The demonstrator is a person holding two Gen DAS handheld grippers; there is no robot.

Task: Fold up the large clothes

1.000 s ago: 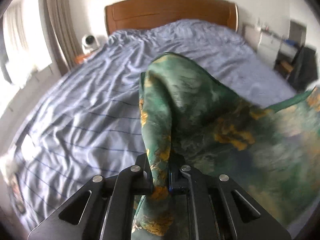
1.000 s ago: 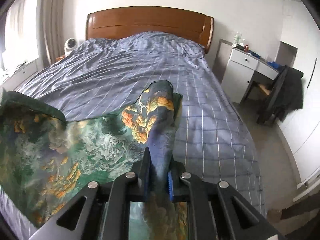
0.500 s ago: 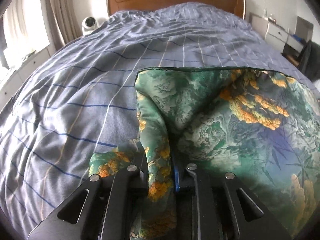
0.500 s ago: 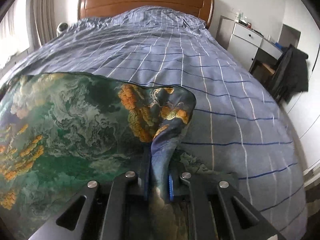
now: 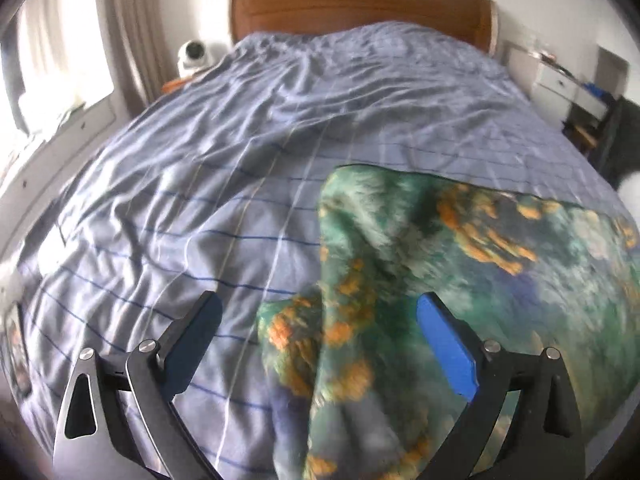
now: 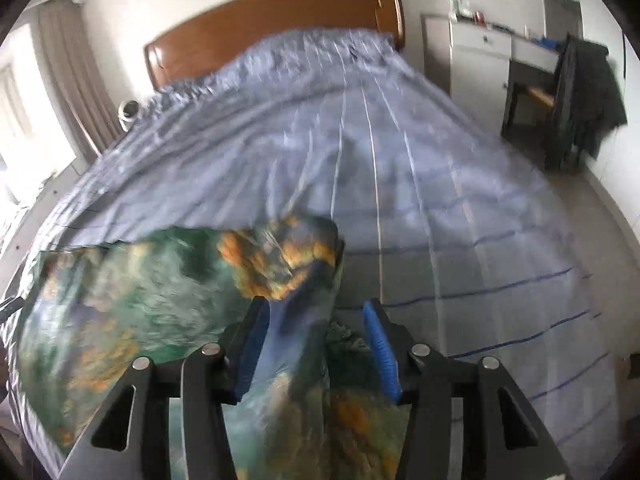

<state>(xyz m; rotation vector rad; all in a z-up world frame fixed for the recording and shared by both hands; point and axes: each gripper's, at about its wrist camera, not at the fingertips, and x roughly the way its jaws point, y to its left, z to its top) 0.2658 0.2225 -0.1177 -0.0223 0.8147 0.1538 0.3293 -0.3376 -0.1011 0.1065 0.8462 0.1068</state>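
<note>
A green silky cloth with orange and blue print lies folded over on the near end of the bed. My left gripper is open wide, and the cloth's left corner lies loose between its fingers. In the right wrist view the same cloth spreads to the left. My right gripper is open, and the cloth's right corner still rests against the left finger. Both views are blurred by motion.
The bed has a blue striped cover and a wooden headboard. A small white camera stands at the bed's left. A white desk and a chair with dark clothes stand to the right of the bed.
Both grippers brought the cloth forward and down onto the bed, folding it over, and have now opened and let go of its corners.
</note>
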